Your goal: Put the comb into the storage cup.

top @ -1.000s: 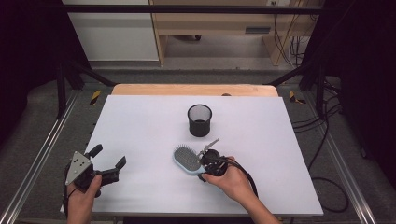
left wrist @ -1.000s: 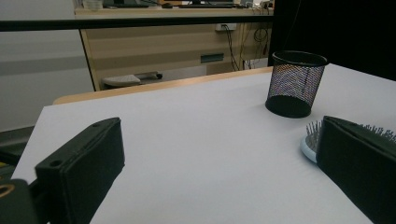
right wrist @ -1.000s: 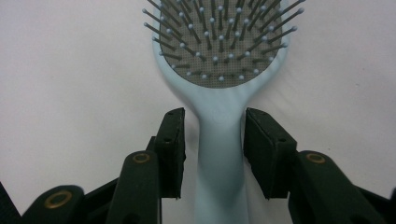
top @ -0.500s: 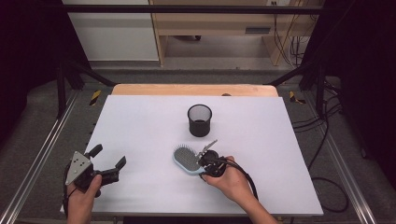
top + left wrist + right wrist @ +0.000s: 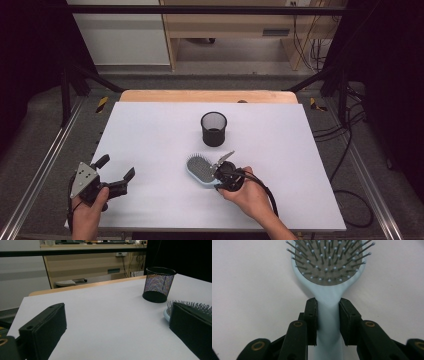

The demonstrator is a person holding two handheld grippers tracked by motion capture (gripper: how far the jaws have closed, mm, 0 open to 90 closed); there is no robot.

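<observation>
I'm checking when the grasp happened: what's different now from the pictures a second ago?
The right tongs have just been closing and now clamp the light-blue hairbrush by its handle. The brush, the black mesh cup and the open left tongs kept their places on the white table.

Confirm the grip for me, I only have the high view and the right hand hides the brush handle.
Observer: In the right gripper view, the right gripper has both pads pressed on the pale blue handle of the hairbrush, just below the head.
Operator: Tell me which way the bristles face.
Observer: Up, away from the table.
Operator: Check the left gripper.
Observer: The left gripper stands wide open with bare table between its jaws; it looks toward the mesh cup.
</observation>
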